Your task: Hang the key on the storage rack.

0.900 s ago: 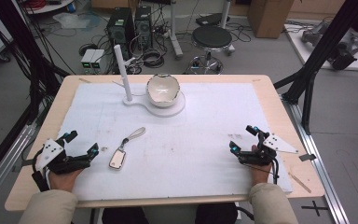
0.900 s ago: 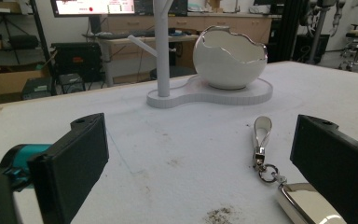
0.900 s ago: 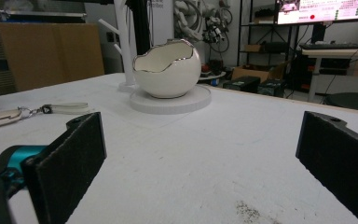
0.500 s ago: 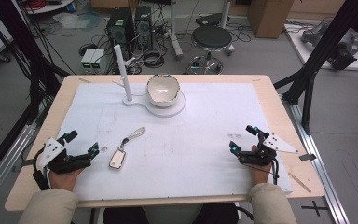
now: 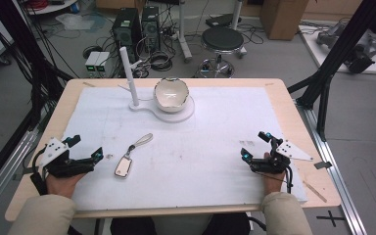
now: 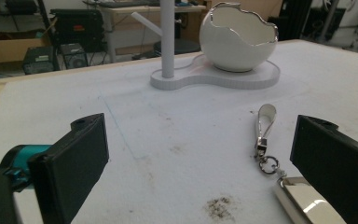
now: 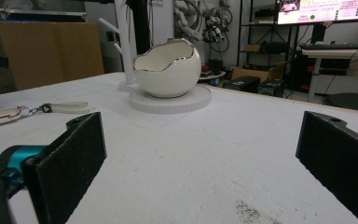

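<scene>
Key fob [image 5: 123,167] flat on the white mat, just right of the left gripper [image 5: 84,148]; jaws of both grippers wide and empty.

Lying near seven o'clock on the bench [image 5: 293,117], strap loop [image 5: 142,141] trailing toward one o'clock, toward the egg-shaped bowl [image 5: 171,93] and white post [image 5: 129,76] on their stand at twelve. Probably light and stiff in the metal body, glossy and likely slippery; strap soft and floppy. Best taken across the body's narrow sides, or by the ring [image 6: 269,164] between body and strap. Resting at four o'clock, well apart from the fob: right gripper [image 5: 257,144].
</scene>
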`<action>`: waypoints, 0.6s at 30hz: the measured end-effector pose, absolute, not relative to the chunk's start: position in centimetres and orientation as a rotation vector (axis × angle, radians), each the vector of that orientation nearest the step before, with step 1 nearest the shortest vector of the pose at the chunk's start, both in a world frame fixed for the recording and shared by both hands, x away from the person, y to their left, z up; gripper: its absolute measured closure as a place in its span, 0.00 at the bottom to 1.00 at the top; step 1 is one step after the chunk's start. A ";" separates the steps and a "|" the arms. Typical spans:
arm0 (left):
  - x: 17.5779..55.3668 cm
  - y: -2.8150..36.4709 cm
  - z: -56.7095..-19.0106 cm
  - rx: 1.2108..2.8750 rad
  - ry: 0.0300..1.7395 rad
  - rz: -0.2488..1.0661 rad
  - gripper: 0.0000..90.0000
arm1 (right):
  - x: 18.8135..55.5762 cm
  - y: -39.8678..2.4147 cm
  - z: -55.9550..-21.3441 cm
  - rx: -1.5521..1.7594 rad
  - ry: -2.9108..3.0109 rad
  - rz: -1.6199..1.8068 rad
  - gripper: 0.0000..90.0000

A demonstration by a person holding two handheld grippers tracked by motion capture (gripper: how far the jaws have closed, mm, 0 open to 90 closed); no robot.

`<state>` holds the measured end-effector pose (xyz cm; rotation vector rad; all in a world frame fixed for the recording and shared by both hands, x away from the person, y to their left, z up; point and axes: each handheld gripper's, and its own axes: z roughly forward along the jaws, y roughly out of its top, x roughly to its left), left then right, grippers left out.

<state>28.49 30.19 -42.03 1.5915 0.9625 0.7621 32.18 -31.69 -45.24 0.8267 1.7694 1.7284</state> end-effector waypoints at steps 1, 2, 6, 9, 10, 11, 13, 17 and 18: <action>28.8 29.8 -40.6 1.650 0.956 0.743 0.05 | 32.2 -31.7 -45.2 0.828 1.770 1.729 0.01; 29.0 29.5 -39.9 1.682 0.947 0.745 0.05 | 32.1 -31.7 -45.2 0.833 1.774 1.732 0.01; 29.8 28.6 -37.9 1.744 0.938 0.740 0.05 | 32.1 -31.7 -45.2 0.834 1.774 1.731 0.01; 30.9 27.9 -36.2 1.808 0.970 0.686 0.05 | 32.1 -31.7 -45.2 0.833 1.774 1.731 0.01; 31.2 27.6 -35.8 1.832 0.967 0.677 0.05 | 32.2 -31.7 -45.2 0.827 1.770 1.729 0.01; 31.6 27.3 -35.3 1.855 0.967 0.675 0.05 | 32.1 -31.7 -45.2 0.832 1.774 1.731 0.01; 32.2 26.7 -34.7 1.890 0.959 0.666 0.05 | 32.1 -31.7 -45.2 0.832 1.775 1.731 0.01; 33.4 25.6 -34.0 1.953 0.951 0.603 0.05 | 32.2 -31.7 -45.2 0.828 1.770 1.729 0.01; 33.7 25.4 -34.0 1.973 0.947 0.594 0.05 | 32.2 -31.7 -45.2 0.828 1.771 1.729 0.01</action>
